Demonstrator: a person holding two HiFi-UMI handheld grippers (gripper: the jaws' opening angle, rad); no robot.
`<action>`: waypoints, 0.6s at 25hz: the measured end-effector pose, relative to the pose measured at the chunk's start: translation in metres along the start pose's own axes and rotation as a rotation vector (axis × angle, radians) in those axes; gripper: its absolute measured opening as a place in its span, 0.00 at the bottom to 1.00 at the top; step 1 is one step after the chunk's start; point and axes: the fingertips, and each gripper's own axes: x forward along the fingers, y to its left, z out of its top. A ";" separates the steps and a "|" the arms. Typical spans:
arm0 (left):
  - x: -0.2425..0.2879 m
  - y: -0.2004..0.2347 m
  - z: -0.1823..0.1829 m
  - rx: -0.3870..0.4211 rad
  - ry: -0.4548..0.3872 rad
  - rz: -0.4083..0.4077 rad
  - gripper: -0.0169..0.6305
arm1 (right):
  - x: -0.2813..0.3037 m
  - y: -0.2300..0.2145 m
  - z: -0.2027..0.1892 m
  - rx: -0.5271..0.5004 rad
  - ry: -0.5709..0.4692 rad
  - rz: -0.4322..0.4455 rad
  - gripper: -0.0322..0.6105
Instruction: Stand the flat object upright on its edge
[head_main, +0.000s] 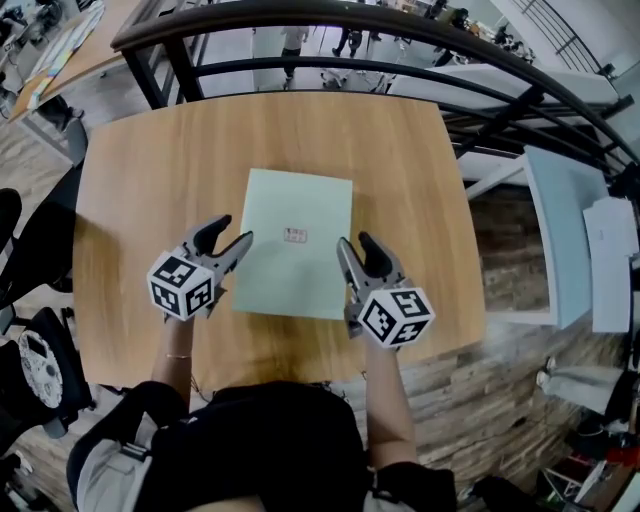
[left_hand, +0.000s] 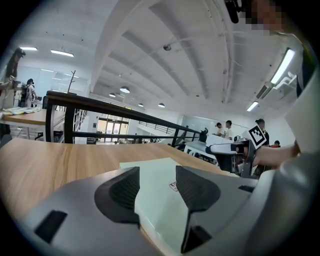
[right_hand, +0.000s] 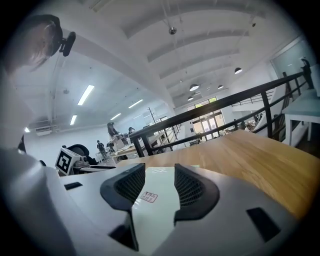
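Note:
A pale green flat sheet with a small red-printed label lies flat on the wooden table. My left gripper hovers at the sheet's near left edge and stands open. In the left gripper view its jaws are apart, with the sheet showing in the gap below them and touching neither pad. My right gripper is at the sheet's near right edge, also open. The right gripper view shows its jaws spread over the sheet, with the label between them.
A black metal railing curves round the table's far and right sides. White desks stand lower down at the right, and a black chair at the near left. The person's body is at the table's near edge.

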 end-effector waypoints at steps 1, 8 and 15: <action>0.003 0.004 -0.002 -0.005 0.008 0.004 0.36 | 0.004 -0.004 -0.002 0.007 0.006 -0.003 0.32; 0.024 0.025 -0.024 -0.072 0.070 0.002 0.39 | 0.033 -0.029 -0.019 0.023 0.066 -0.017 0.33; 0.045 0.039 -0.048 -0.125 0.161 0.014 0.40 | 0.054 -0.058 -0.039 0.046 0.133 -0.044 0.34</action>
